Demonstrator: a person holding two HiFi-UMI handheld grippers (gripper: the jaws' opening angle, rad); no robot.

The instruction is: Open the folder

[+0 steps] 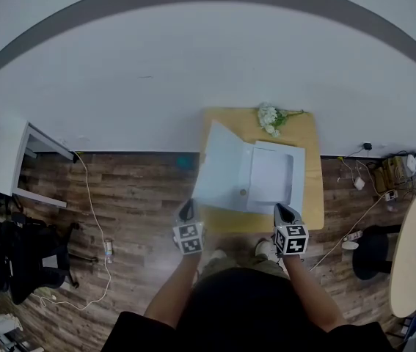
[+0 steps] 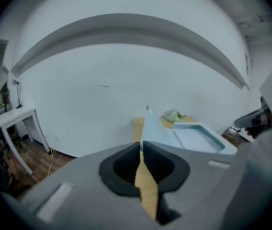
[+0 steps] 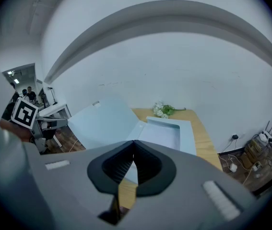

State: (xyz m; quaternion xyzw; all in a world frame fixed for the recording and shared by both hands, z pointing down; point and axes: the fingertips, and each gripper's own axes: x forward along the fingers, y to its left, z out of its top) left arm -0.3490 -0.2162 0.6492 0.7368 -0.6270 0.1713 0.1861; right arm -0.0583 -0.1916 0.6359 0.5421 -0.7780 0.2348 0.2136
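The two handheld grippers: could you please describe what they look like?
Both the left gripper and right gripper are grey with dark fingers, each carrying a cube with black-and-white square markers. The person wears a black top.

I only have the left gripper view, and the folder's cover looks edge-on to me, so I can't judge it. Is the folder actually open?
Observer: Yes. In the head view the cover stands raised and leans left, and the inside of the folder is exposed.
Operator: Is the right claw holding anything?
Observer: No. The right claw is shut and empty, held back from the folder's near edge.
Operator: Does the cover stay over the table?
Observer: Not fully. From the head view its left side seems to hang past the left edge of the table.
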